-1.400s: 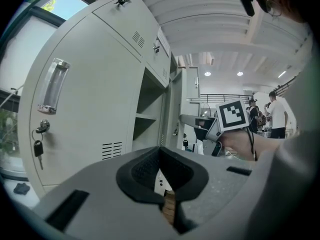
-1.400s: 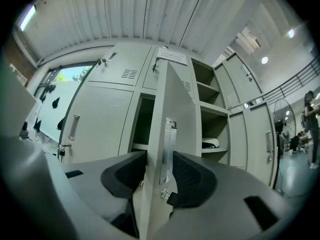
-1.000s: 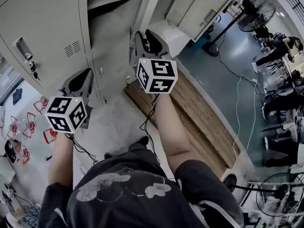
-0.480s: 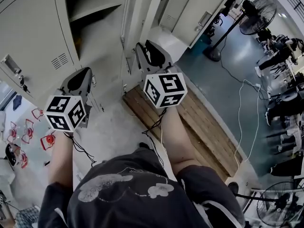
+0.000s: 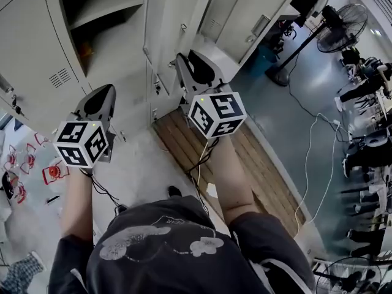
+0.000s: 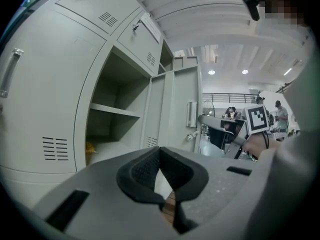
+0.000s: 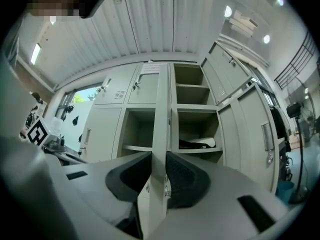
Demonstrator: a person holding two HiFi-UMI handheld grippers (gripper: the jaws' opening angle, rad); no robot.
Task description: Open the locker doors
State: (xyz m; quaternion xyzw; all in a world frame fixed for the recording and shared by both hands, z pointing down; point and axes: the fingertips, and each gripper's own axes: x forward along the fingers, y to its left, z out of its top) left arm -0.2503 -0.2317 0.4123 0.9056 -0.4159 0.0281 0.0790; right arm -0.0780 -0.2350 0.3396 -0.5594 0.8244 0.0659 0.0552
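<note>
A bank of grey lockers (image 5: pixel 37 48) stands in front of me. My right gripper (image 5: pixel 184 59) is shut on the free edge of an opened locker door (image 5: pixel 162 29). In the right gripper view that door (image 7: pixel 161 119) is edge-on, pinched between the two dark pads (image 7: pixel 187 179), with open compartments (image 7: pixel 137 129) on both sides. A dark and white bundle (image 7: pixel 197 143) lies on one shelf. My left gripper (image 5: pixel 103 97) hangs lower left, off the lockers. It is shut (image 6: pixel 167 202) with nothing in it, facing an open compartment (image 6: pixel 115 119) that holds something small and yellow (image 6: pixel 90 147).
A wooden pallet (image 5: pixel 245 164) lies on the floor under the right arm, with cables (image 5: pixel 303 164) trailing over it. Another opened door (image 5: pixel 245 20) juts out at upper right. A standing fan (image 5: pixel 343 23) and seated people (image 5: pixel 367 78) are at the right. Red frames (image 5: pixel 52 171) litter the floor at left.
The door in my right gripper has swung further out, and more of the compartment behind it shows. The right gripper has drifted slightly right with it. The left gripper has barely moved.
</note>
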